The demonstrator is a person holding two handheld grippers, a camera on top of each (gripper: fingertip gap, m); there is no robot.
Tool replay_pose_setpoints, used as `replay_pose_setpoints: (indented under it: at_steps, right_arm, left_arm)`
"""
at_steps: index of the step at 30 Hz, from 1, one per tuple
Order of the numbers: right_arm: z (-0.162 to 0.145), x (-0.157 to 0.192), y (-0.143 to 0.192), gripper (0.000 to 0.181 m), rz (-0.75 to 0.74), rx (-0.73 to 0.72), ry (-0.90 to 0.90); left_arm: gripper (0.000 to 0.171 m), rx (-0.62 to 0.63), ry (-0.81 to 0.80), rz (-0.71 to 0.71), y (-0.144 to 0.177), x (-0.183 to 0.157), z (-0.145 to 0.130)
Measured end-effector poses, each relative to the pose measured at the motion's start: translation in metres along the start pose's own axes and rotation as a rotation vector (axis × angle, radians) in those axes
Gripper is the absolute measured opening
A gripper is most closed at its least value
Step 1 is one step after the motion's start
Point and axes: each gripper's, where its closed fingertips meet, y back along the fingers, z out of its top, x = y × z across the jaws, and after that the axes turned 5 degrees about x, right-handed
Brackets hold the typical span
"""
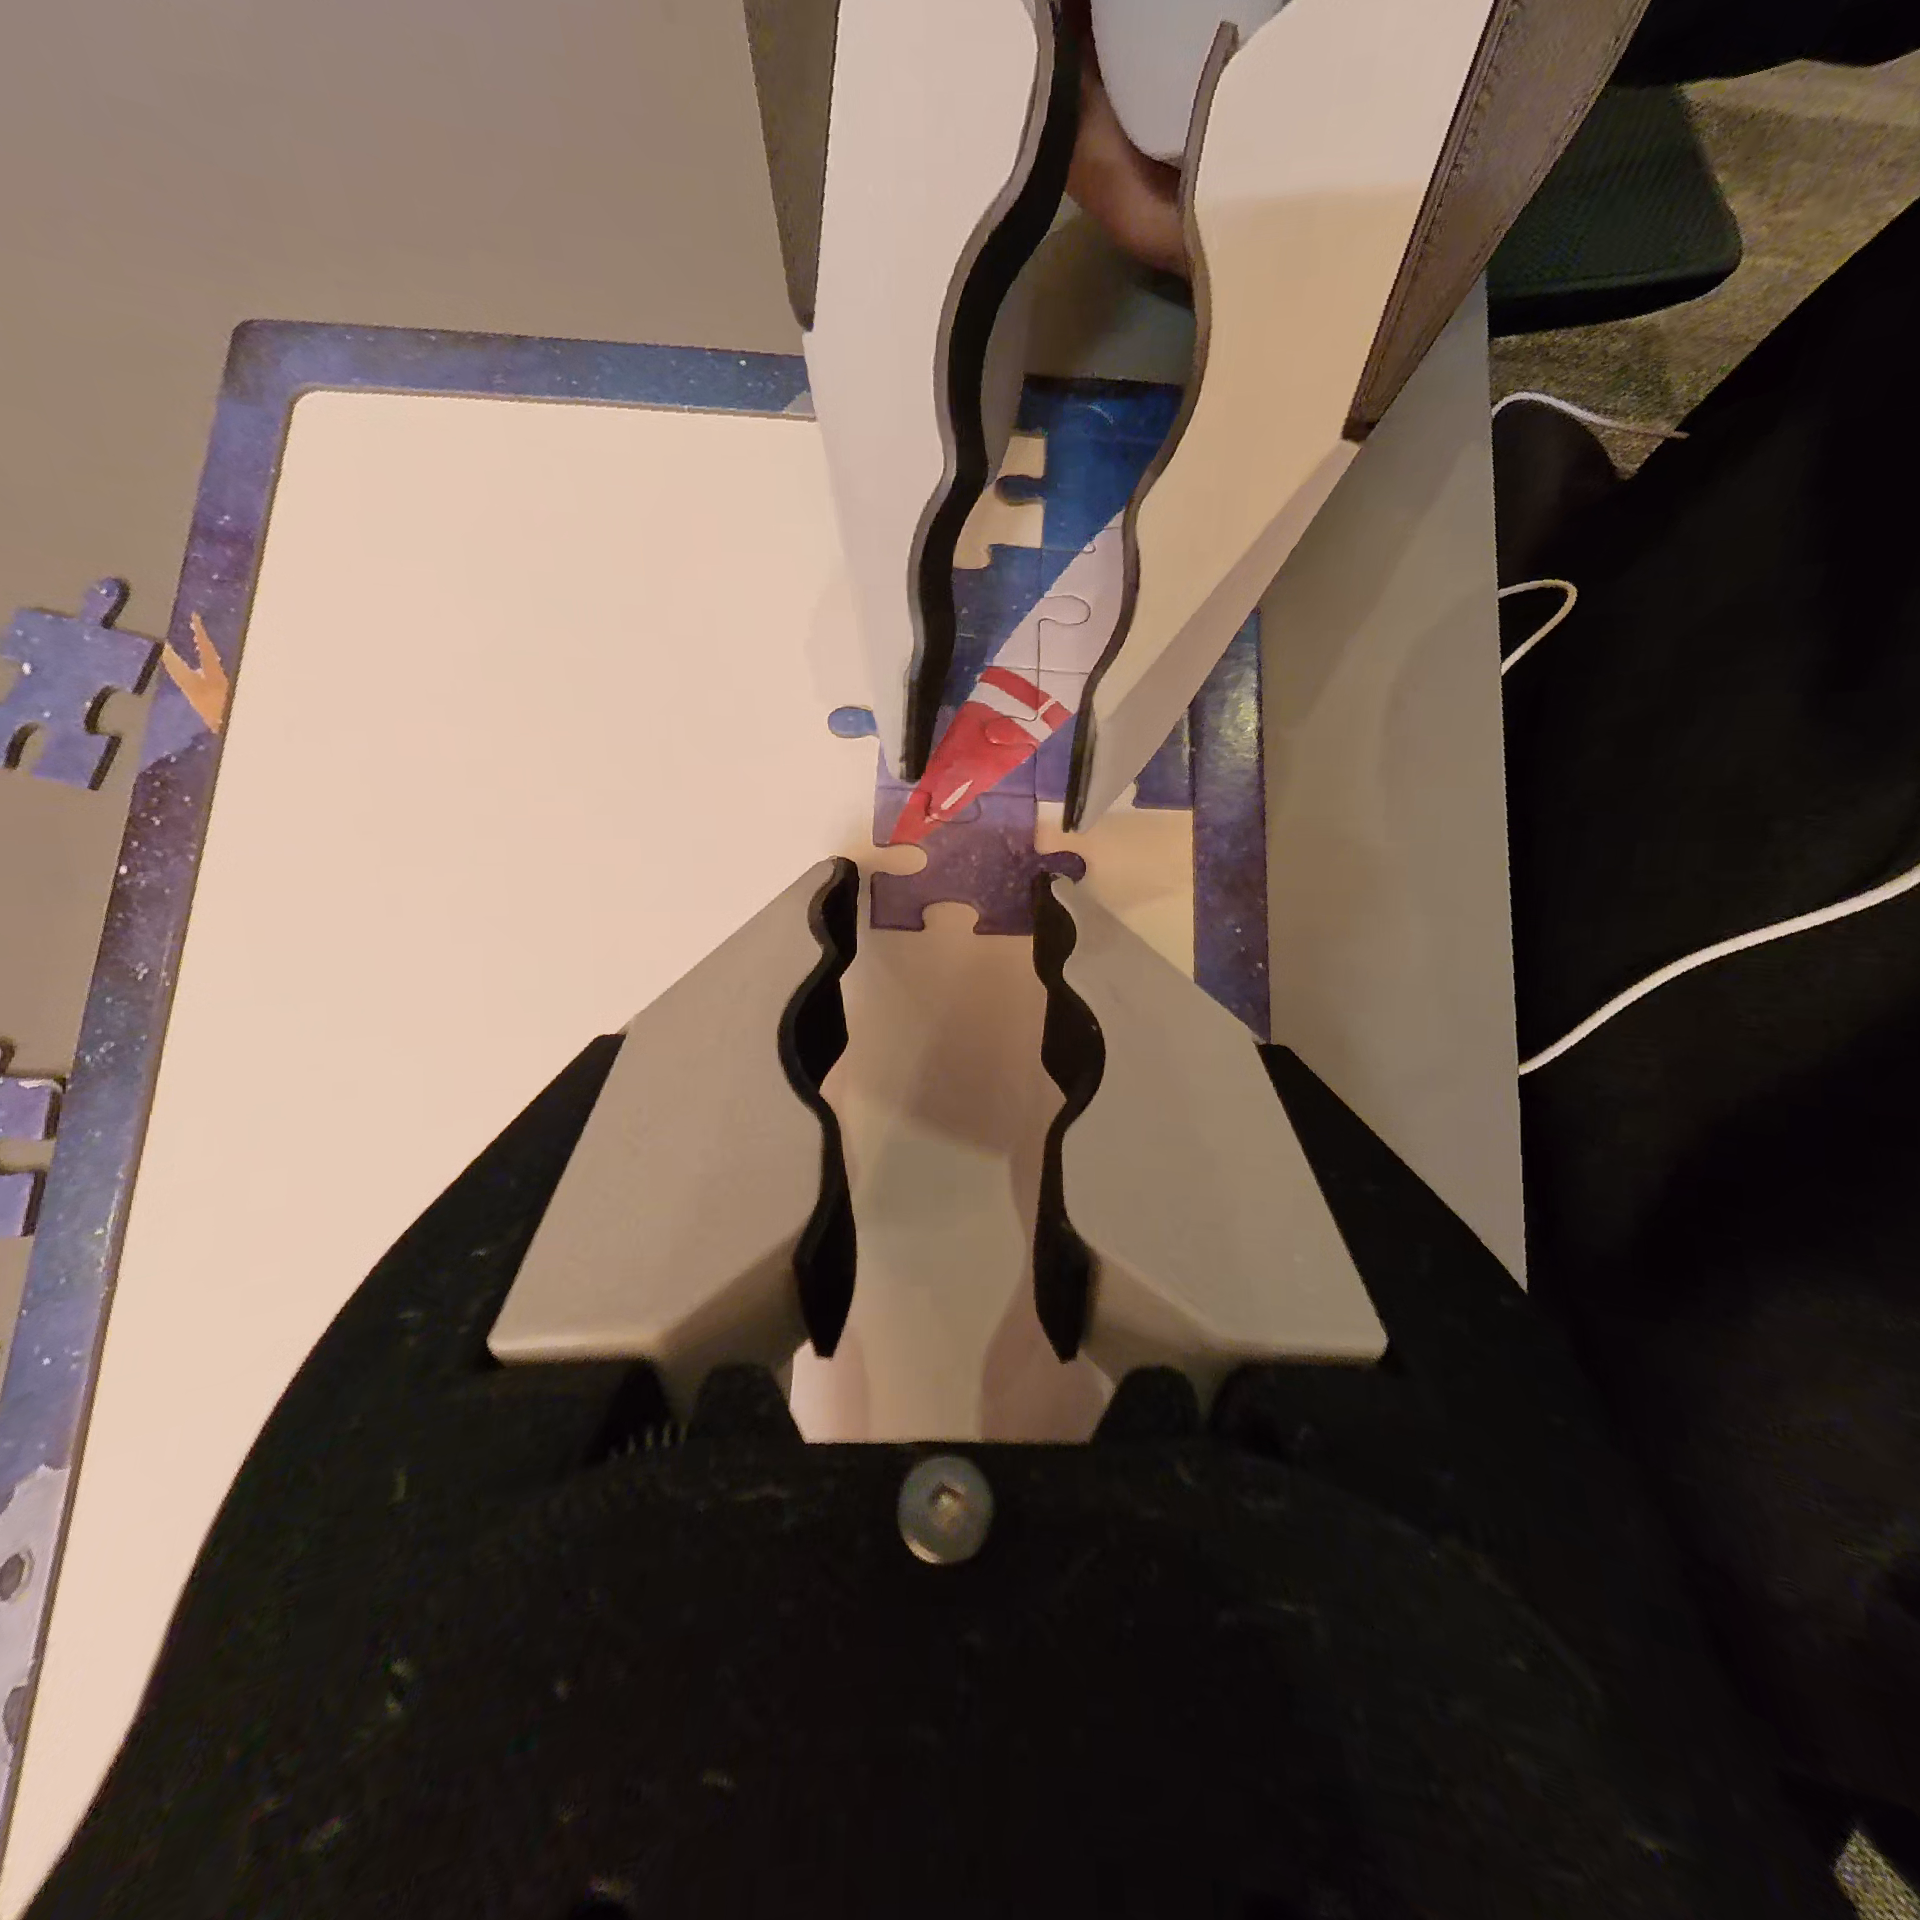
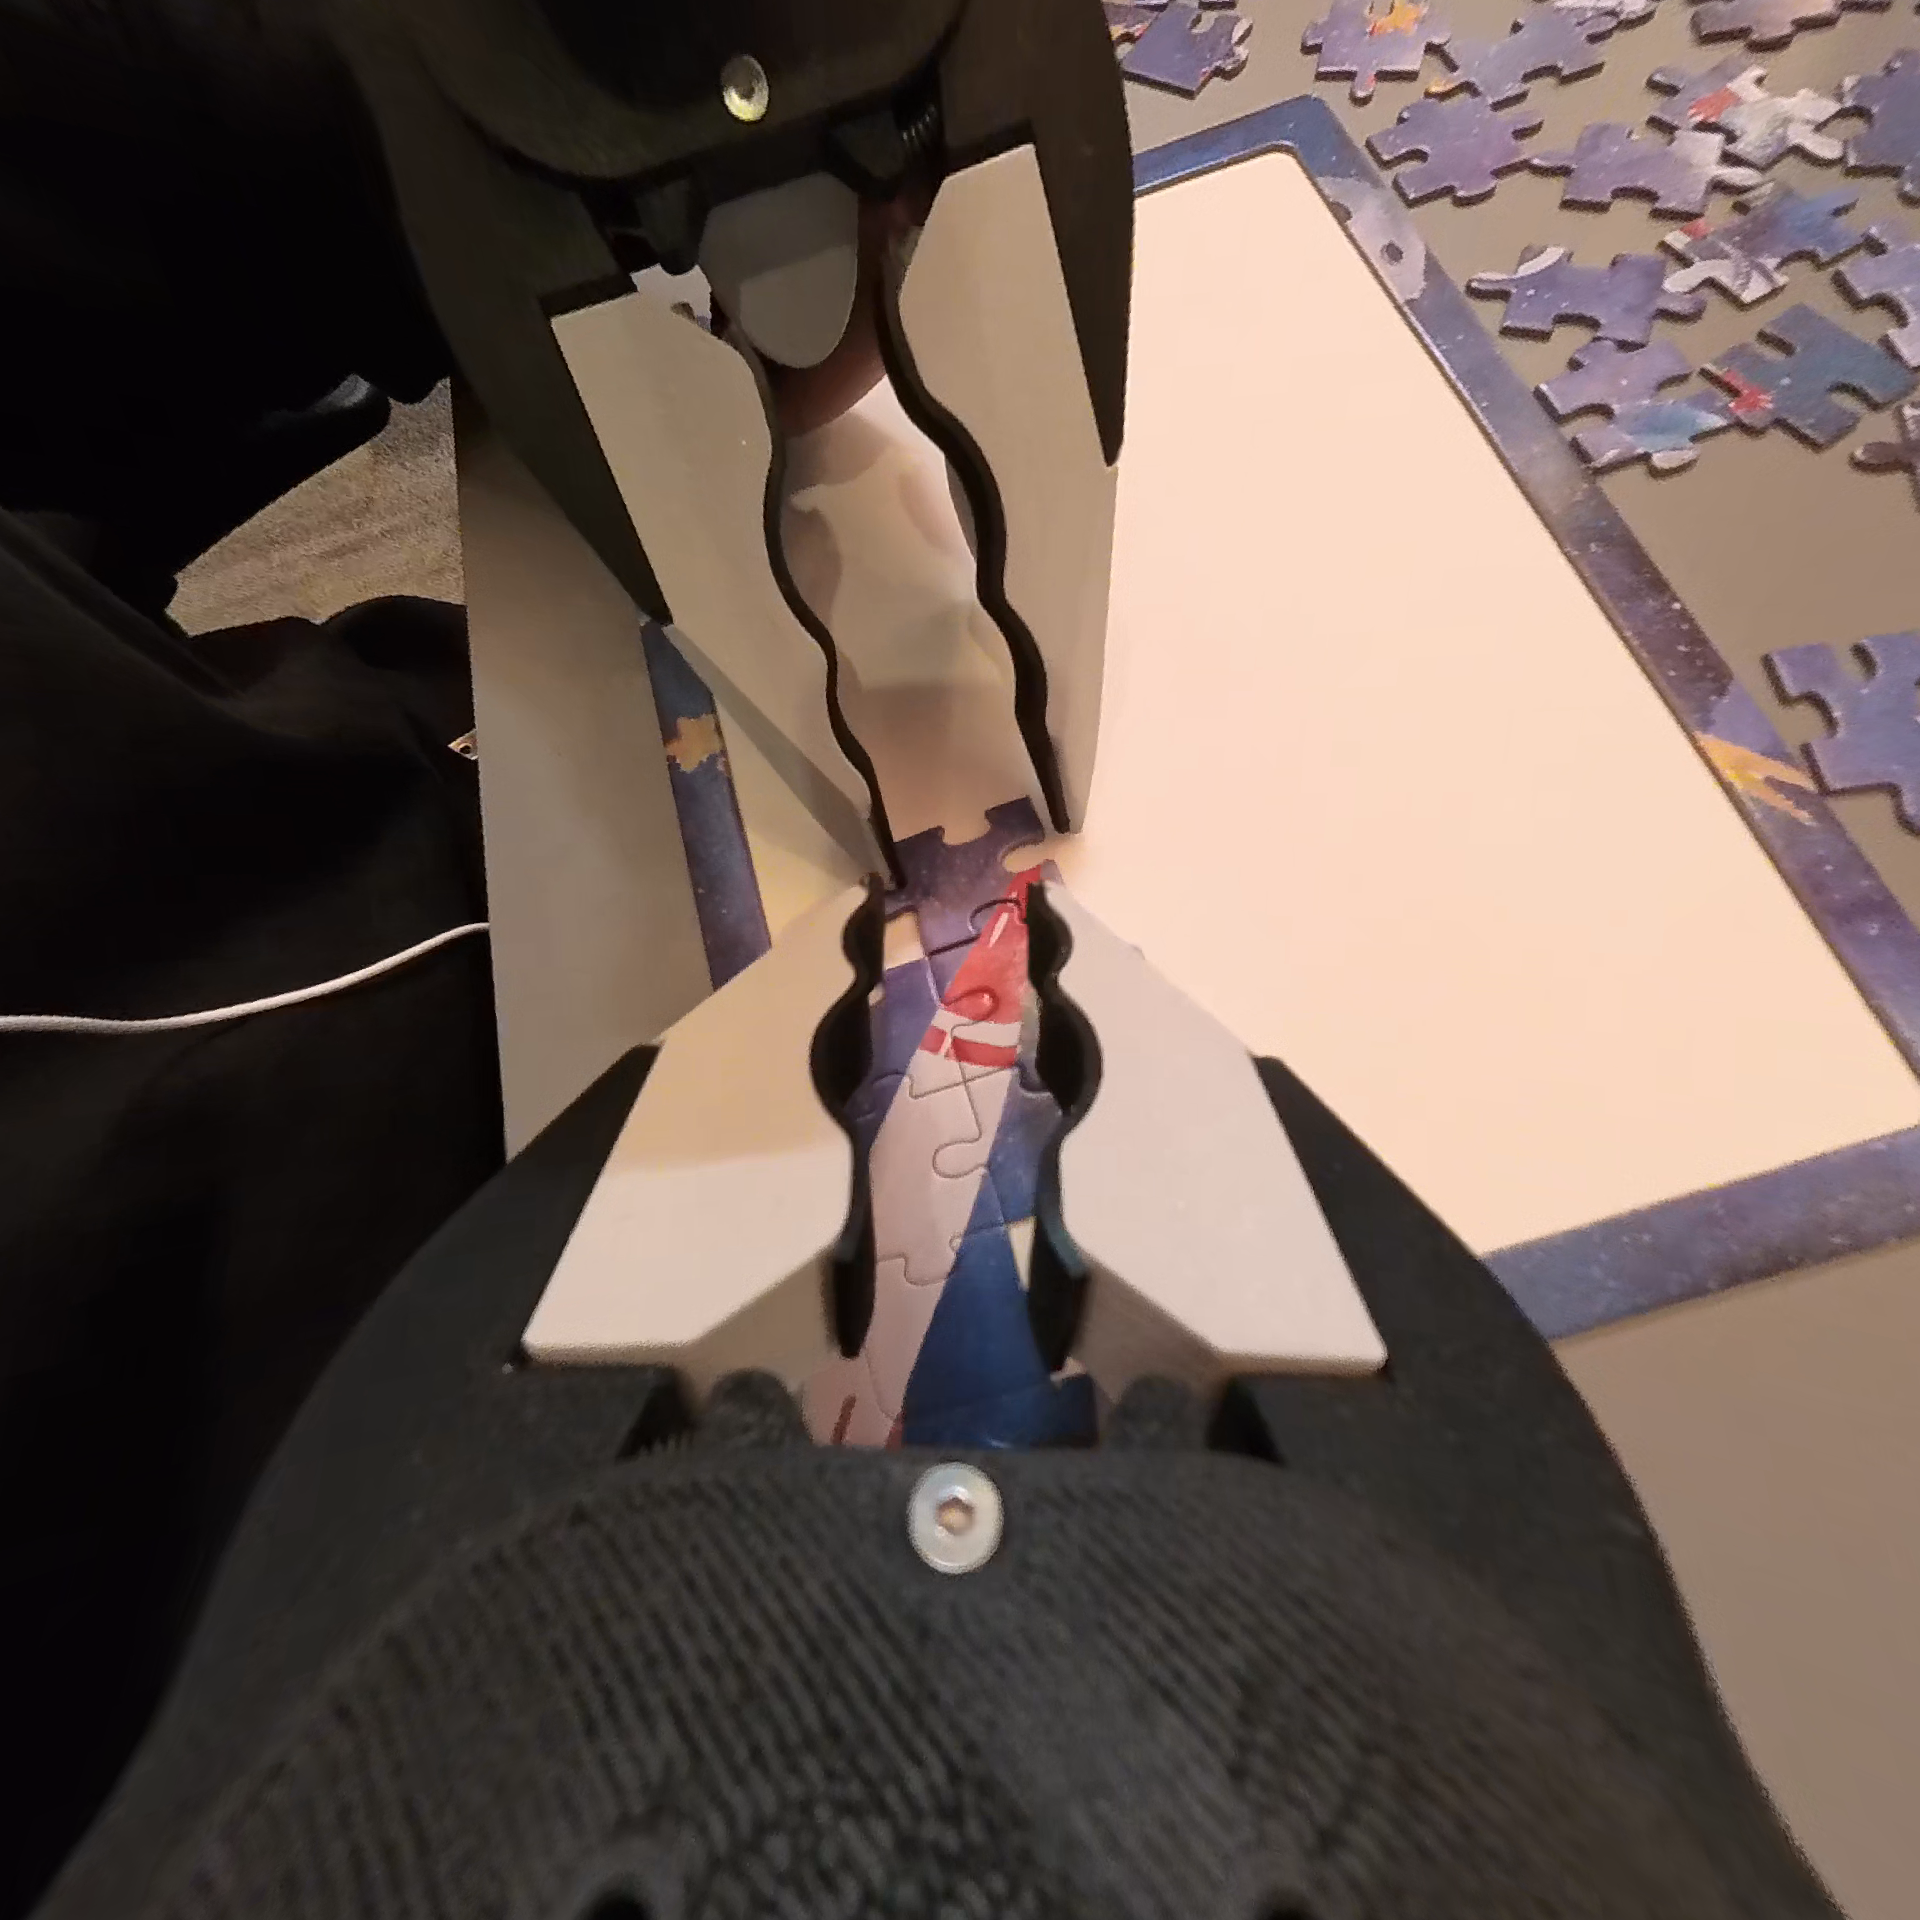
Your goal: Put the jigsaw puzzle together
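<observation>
A short run of joined cardboard jigsaw pieces point(image 1: 997, 748), printed with a red-tipped white rocket on blue starry sky, lies inside the flat puzzle tray with a starry blue border and a pale cream bed point(image 1: 520, 831), close to the border on the side nearest the table edge. The endmost dark purple starry piece point(image 1: 966, 883) sits at the free end of that run, its tabs jutting onto the bare bed. The left gripper point(image 1: 951, 878) points at this piece with its pale, wavy black-lined fingers spread apart, one tip at either side of it; whether they touch it is hard to say. The right gripper point(image 2: 956, 899) comes from the opposite direction, its fingers likewise parted, straddling the rocket pieces, tips almost meeting the left ones. Loose blue-purple jigsaw pieces point(image 2: 1662, 239) lie scattered on the grey-brown tabletop point(image 1: 312, 156) beyond the tray. A white cable point(image 1: 1704, 966) trails over dark fabric off the table edge
</observation>
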Motion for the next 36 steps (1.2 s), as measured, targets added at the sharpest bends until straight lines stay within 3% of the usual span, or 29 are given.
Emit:
replay_pose_setpoints:
  at_steps: [10, 21, 36]
  right_arm:
    - [-0.007, -0.008, -0.010, 0.030, -0.067, 0.072, 0.130]
    - [-0.006, -0.007, -0.007, 0.019, -0.053, 0.051, 0.152]
    - [-0.013, -0.043, 0.036, 0.020, -0.142, -0.019, 0.063]
  left_arm:
    - [0.033, 0.003, 0.011, 0.009, -0.001, 0.001, -0.001]
    - [0.034, -0.053, 0.038, 0.013, 0.005, 0.000, 0.006]
    - [0.035, -0.056, 0.081, -0.046, 0.001, -0.005, 0.003]
